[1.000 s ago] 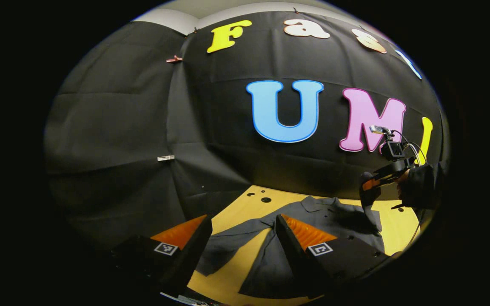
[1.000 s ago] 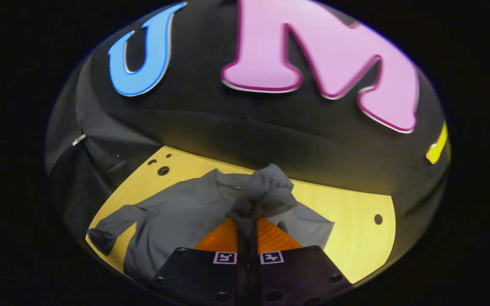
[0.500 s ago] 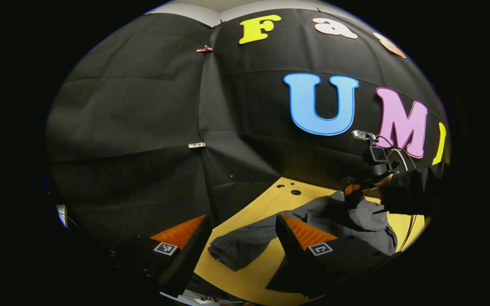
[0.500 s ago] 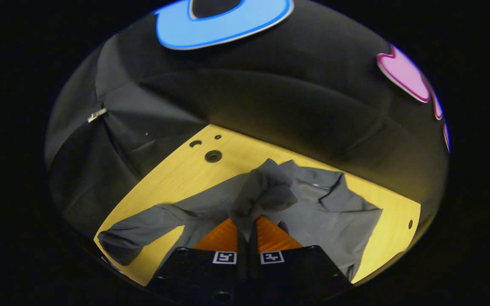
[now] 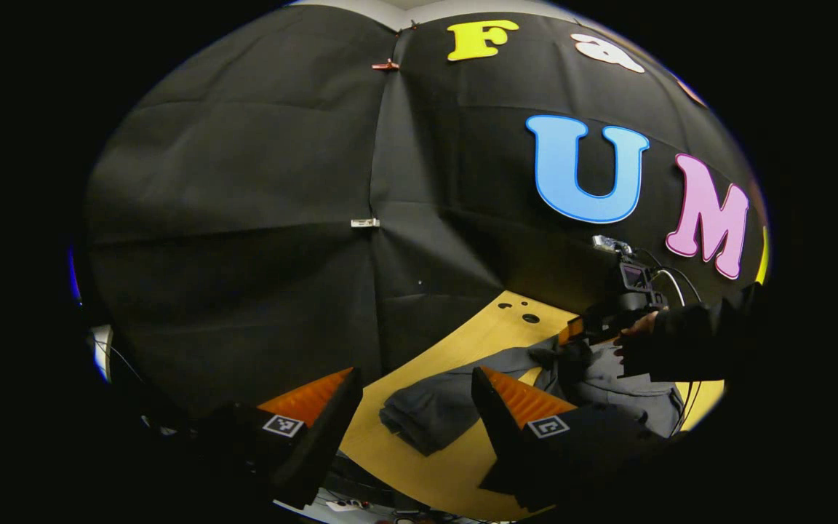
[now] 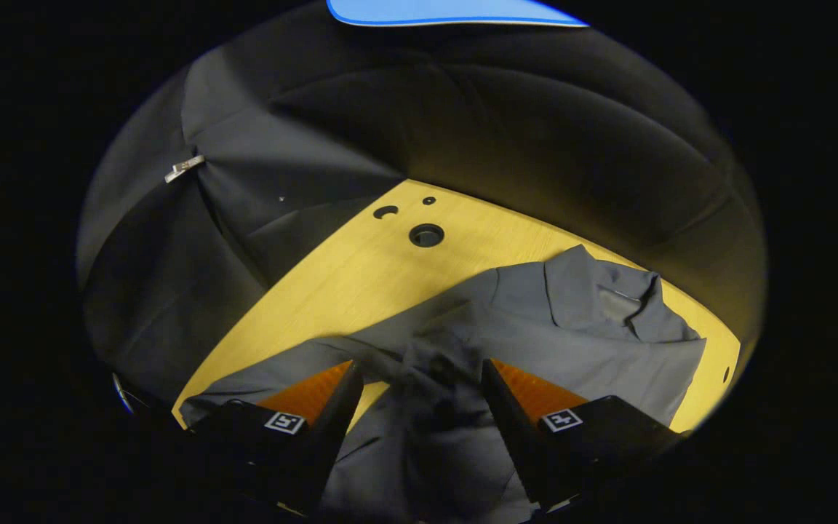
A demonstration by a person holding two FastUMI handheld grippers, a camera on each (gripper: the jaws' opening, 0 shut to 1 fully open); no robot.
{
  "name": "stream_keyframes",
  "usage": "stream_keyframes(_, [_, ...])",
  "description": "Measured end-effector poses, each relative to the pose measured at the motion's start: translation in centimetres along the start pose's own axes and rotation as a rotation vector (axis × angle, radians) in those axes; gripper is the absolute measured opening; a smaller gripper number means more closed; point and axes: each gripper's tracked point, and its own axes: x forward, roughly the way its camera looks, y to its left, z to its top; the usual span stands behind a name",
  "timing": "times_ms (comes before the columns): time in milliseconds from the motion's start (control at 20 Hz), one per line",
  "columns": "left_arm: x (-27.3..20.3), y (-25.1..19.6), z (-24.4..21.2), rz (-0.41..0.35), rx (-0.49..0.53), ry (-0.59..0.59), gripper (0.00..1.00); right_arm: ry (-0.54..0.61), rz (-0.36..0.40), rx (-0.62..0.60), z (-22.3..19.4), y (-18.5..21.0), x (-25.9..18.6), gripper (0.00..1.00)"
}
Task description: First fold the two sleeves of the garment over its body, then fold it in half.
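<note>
Right gripper view: right gripper point(image 6: 419, 378) spread wide, nothing clamped. A bunched cuff of the sleeve point(image 6: 430, 364) lies between its fingers, on the shirt's body; can't tell if either finger touches it. Shirt point(image 6: 572, 342) is grey, spread flat on the yellow table point(image 6: 361, 269), collar at the far end near the table's back edge. The other sleeve point(image 6: 273, 367) runs out to the left behind the left finger point(image 6: 313, 393), flat on the table. Beyond the shirt, three holes point(image 6: 426, 234) in the tabletop, then the black cloth wall point(image 6: 463, 124)

Left gripper view: left gripper point(image 5: 415, 397) also wide apart, holding nothing, up above the table's near edge. Between and past its fingers, that sleeve's end point(image 5: 426, 407) lies on the table, well apart from both fingers. Farther right, a hand point(image 5: 633, 342) in a dark sleeve holds the other gripper point(image 5: 579, 338) low over the shirt's body point(image 5: 630, 393); its jaws are too small and dark to judge from here
</note>
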Motion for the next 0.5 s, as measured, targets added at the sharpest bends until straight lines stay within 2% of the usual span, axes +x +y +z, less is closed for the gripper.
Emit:
stream_keyframes(50, [0.6, 0.2, -0.8, -0.006, -0.016, 0.018, 0.96, -0.011, 0.007, 0.0, 0.1, 0.2, -0.9, 0.96])
stream_keyframes(100, [1.5, 0.5, -1.4, -0.01, -0.028, 0.036, 0.96, -0.027, 0.01, -0.003, 0.2, 0.2, -2.1, 1.0])
stream_keyframes(200, [3.4, 0.9, -3.3, -0.01, -0.045, 0.086, 0.96, -0.077, -0.003, -0.017, 0.9, -0.3, -4.9, 1.0])
stream_keyframes(350, [5.9, 1.5, -6.7, -0.001, -0.059, 0.177, 0.95, -0.169, -0.047, -0.047, 1.9, -2.2, -9.9, 1.0])
stream_keyframes(400, [6.6, 1.4, -7.6, -0.001, -0.063, 0.201, 0.92, -0.199, -0.068, -0.057, 2.4, -3.1, -11.8, 1.0])
stream_keyframes(450, [7.4, 1.4, -8.4, 0.0, -0.068, 0.227, 0.96, -0.229, -0.084, -0.058, 2.6, -3.7, -13.7, 1.0])
stream_keyframes(500, [8.3, 1.4, -9.2, 0.001, -0.071, 0.252, 0.96, -0.254, -0.098, -0.054, 2.7, -4.4, -15.6, 1.0])
